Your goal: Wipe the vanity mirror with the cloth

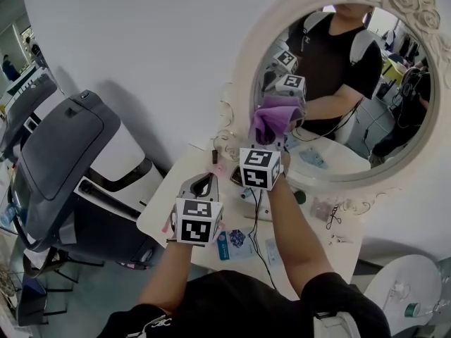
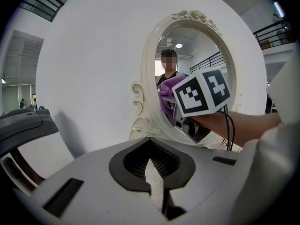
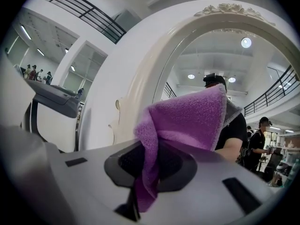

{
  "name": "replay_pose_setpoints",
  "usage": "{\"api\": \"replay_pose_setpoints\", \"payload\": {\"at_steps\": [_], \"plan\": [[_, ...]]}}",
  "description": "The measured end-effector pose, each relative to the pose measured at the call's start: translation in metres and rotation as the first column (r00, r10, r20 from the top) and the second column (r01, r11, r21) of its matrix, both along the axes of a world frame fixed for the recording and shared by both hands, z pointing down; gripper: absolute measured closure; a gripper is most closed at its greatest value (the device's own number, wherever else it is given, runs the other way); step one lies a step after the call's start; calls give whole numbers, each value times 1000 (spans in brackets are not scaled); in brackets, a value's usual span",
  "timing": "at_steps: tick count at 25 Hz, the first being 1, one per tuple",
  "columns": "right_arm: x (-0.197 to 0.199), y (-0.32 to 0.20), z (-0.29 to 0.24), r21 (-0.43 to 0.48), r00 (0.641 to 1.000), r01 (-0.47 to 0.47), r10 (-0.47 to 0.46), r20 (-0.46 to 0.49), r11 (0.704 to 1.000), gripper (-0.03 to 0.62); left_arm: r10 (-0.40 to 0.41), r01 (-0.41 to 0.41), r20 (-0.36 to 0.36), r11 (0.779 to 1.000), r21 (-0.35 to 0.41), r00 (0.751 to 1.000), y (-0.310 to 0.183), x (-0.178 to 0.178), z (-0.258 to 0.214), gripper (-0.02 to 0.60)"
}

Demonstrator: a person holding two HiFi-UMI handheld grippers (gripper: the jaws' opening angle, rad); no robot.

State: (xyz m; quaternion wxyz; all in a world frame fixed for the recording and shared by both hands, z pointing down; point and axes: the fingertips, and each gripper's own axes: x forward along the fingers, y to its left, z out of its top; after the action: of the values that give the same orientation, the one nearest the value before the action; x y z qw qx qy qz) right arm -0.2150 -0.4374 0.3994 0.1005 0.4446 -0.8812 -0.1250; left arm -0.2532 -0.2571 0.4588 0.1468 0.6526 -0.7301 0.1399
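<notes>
Right gripper: my jaws were clamped on the purple cloth.
Cloth: I held it bunched at the lower left glass of the oval vanity mirror.
Left gripper: my jaws were together, empty, low over the white dressing table.

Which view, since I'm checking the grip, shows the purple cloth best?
The right gripper view: the purple cloth fills it, pinched in the jaws of the right gripper. The head view shows it small, by the mirror; the left gripper view shows a sliver beside the right gripper.
</notes>
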Motion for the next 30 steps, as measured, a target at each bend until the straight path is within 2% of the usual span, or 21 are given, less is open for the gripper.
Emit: {"api": "replay_pose_setpoints", "payload": {"at_steps": [3,9,12,18,24,30], "plan": [[5,0,14,13,999,5,-4,-50,1000,540,15,-15,2,1000,2,1000,2,8,-2,584],[43,-5,33,-77,999,-24,21,-47,997,540,44,-44,4,999,13,999,-1,28,-5,584],[70,-7,41,-68,997,-64,60,-58,996,540,69,-69,10,998,15,998,-5,43,-7,584],[138,-13,52,-121,990,-144,141,-33,982,540,141,-141,14,990,10,990,-18,82,-6,584],[211,-18,59,-163,973,-231,232,-11,959,540,222,-222,13,975,-2,975,-34,127,-1,584],[275,-25,65,-216,939,-336,345,6,917,540,298,-298,11,954,12,954,-49,166,-4,584]]}}
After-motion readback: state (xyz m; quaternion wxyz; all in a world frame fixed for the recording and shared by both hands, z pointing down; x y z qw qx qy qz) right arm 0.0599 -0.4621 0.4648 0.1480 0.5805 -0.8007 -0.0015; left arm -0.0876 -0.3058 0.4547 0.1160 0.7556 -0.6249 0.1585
